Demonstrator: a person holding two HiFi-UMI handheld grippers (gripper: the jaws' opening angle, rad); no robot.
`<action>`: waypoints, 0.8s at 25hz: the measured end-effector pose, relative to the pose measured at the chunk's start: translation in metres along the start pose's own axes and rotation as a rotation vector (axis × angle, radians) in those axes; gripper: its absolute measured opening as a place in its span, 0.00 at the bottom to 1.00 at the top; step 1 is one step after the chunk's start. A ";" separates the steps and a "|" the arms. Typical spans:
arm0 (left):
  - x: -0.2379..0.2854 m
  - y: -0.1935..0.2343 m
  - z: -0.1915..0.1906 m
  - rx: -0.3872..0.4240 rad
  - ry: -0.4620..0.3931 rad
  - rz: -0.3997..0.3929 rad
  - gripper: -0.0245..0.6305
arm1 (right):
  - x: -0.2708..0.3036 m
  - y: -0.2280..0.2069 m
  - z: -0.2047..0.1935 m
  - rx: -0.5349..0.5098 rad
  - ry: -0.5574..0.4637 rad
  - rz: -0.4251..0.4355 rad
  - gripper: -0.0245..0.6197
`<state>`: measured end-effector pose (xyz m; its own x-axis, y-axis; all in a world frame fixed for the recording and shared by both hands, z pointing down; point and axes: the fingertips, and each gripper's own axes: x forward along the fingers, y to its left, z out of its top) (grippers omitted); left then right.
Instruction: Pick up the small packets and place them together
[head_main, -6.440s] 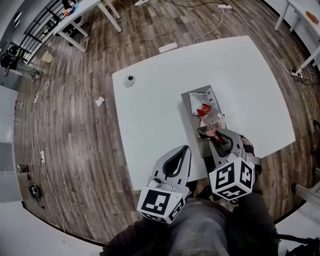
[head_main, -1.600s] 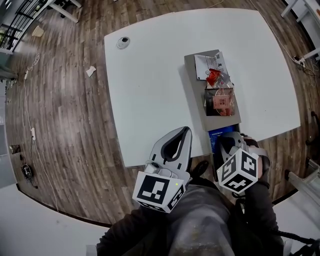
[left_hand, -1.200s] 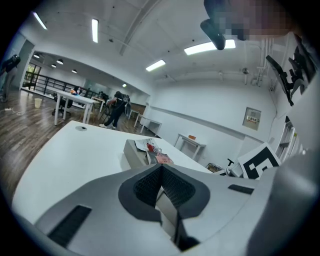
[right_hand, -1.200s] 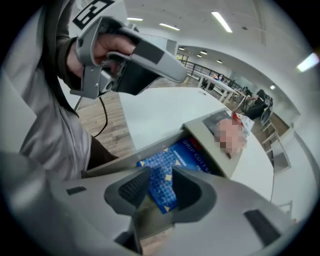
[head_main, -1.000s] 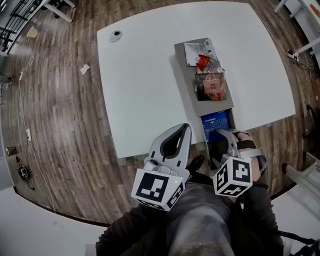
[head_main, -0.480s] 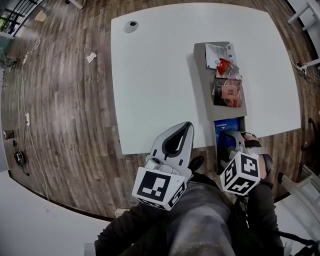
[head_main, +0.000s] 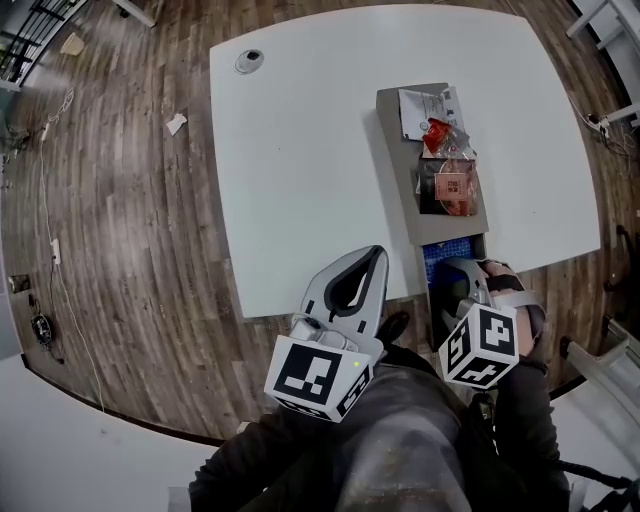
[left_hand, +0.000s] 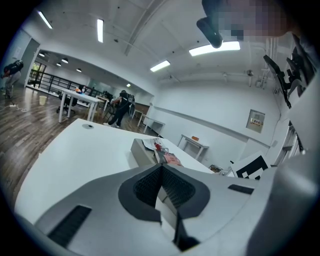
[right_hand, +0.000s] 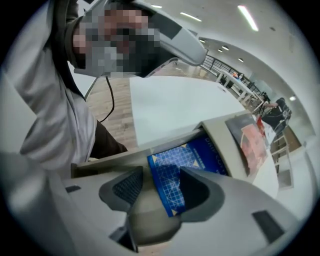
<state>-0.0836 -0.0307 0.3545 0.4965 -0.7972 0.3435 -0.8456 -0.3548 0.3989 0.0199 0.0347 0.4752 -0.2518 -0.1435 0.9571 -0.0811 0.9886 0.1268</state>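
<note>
My right gripper (right_hand: 162, 189) has just been closing its jaws around the blue packet (head_main: 445, 258) at lower right, not yet pressing it. The packet is seeming light, thin and slippery, so I am aiming at its near edge. My left gripper (left_hand: 161, 169) is resting with jaws together, empty.

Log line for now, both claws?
left claw: shut, empty | right claw: jaws just closing over blue packet, not gripping | other packets: on grey tray

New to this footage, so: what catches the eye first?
A blue packet lies at the near end of the grey tray, between the jaws of the right gripper, which have just been closing. Farther along the tray sits a pile of packets, red, white and clear.
</note>
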 end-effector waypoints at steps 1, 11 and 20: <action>0.001 -0.001 0.000 0.001 0.002 -0.003 0.03 | 0.000 -0.001 -0.001 0.007 -0.004 0.002 0.38; 0.006 0.006 0.005 -0.006 0.000 0.004 0.03 | 0.003 -0.017 -0.002 -0.010 0.047 -0.025 0.09; 0.008 0.004 0.006 0.003 0.004 -0.004 0.03 | -0.012 -0.018 0.003 0.047 0.001 -0.093 0.07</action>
<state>-0.0841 -0.0416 0.3544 0.5009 -0.7937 0.3452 -0.8440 -0.3595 0.3979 0.0218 0.0185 0.4606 -0.2403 -0.2348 0.9419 -0.1491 0.9677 0.2032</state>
